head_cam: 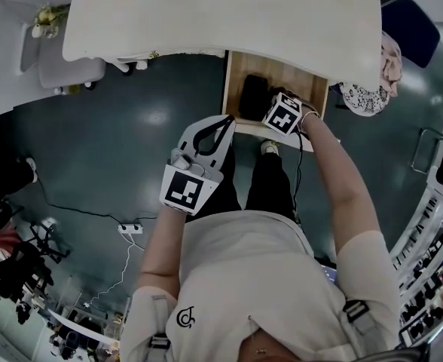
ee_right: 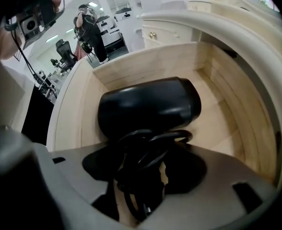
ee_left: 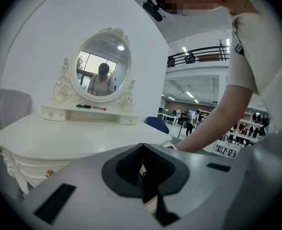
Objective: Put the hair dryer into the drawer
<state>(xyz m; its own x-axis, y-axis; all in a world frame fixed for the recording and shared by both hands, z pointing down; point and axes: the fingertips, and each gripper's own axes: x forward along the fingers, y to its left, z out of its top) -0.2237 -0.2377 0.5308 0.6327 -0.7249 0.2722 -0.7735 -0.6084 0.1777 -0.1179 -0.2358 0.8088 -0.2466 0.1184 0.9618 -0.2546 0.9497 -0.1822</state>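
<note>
The hair dryer (ee_right: 148,104) is laid in the open drawer (ee_right: 217,80). The right gripper (ee_right: 148,169) is held with fingers apart around the cord (ee_right: 153,139). The left gripper (ee_left: 142,164) is kept with fingers together, empty.

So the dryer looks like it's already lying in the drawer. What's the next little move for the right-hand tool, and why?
Probably lift the right gripper straight up out of the drawer. The hair dryer lies on the drawer's floor, the gripper's jaws stand apart, and only the coiled cord sits loosely between them, so rising should let it slip free.
</note>
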